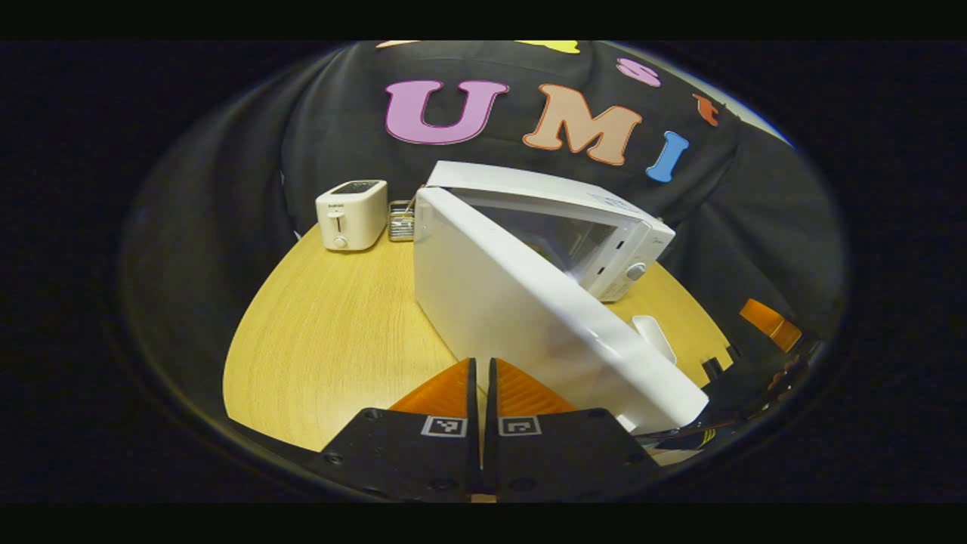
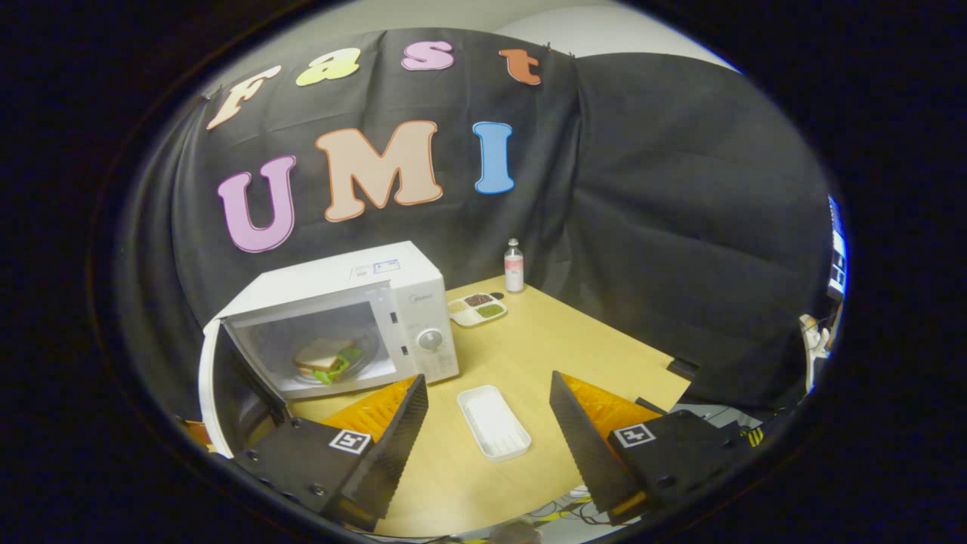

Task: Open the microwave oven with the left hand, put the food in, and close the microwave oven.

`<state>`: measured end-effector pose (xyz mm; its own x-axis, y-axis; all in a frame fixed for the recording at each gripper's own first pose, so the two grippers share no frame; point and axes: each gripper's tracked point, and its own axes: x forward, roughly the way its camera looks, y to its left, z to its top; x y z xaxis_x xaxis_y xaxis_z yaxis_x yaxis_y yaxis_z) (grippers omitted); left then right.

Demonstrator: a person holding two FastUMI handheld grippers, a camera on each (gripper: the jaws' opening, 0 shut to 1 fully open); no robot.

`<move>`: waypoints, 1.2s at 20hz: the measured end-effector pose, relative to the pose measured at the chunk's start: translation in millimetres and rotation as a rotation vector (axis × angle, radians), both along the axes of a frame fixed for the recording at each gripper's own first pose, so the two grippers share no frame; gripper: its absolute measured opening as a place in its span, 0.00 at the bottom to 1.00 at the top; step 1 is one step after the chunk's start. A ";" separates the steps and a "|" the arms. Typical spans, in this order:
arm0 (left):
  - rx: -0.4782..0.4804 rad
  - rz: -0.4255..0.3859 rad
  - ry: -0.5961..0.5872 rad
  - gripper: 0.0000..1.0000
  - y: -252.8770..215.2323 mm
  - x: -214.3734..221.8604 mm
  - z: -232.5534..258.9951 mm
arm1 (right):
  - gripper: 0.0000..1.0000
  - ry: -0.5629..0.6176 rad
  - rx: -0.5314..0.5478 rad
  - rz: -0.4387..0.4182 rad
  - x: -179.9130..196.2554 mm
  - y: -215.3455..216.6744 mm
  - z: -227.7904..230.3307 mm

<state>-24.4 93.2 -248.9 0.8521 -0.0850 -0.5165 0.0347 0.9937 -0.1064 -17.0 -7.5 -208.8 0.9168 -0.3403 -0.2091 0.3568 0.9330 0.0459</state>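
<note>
The white microwave (image 2: pixel 340 317) stands on the wooden table (image 2: pixel 559 340) with its door (image 1: pixel 529 317) swung partly open on the left hinge. Inside, a sandwich (image 2: pixel 325 359) with green leaf lies on the glass plate. My left gripper (image 1: pixel 483 370) is shut with nothing between its orange fingers, low and close to the door's outer face, just left of it. My right gripper (image 2: pixel 487 381) is open in front of the microwave, its fingers on either side of an empty white tray (image 2: pixel 495 423) farther along the table.
A white toaster (image 1: pixel 351 215) and a small metal rack (image 1: pixel 402 221) stand left of the microwave at the back. A small bottle (image 2: pixel 514 264) and a divided dish of grains (image 2: pixel 477 308) sit to its right. The table's right edge (image 2: pixel 665 363) meets the black cloth.
</note>
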 end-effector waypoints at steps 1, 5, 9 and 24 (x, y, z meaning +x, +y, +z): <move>0.005 0.013 0.001 0.01 -4.4 0.1 0.4 | 0.92 0.003 0.014 0.011 4.6 -6.4 -0.6; 0.041 0.069 -0.014 0.03 -16.8 6.0 7.9 | 1.00 0.005 0.054 0.051 23.6 -35.4 -7.0; 0.033 0.107 -0.028 0.01 -37.7 -2.4 13.1 | 1.00 -0.004 0.095 0.074 43.6 -60.1 -6.9; 0.122 0.034 -0.105 0.01 -125.3 43.9 29.7 | 1.00 -0.007 0.102 0.184 51.0 -111.5 -3.9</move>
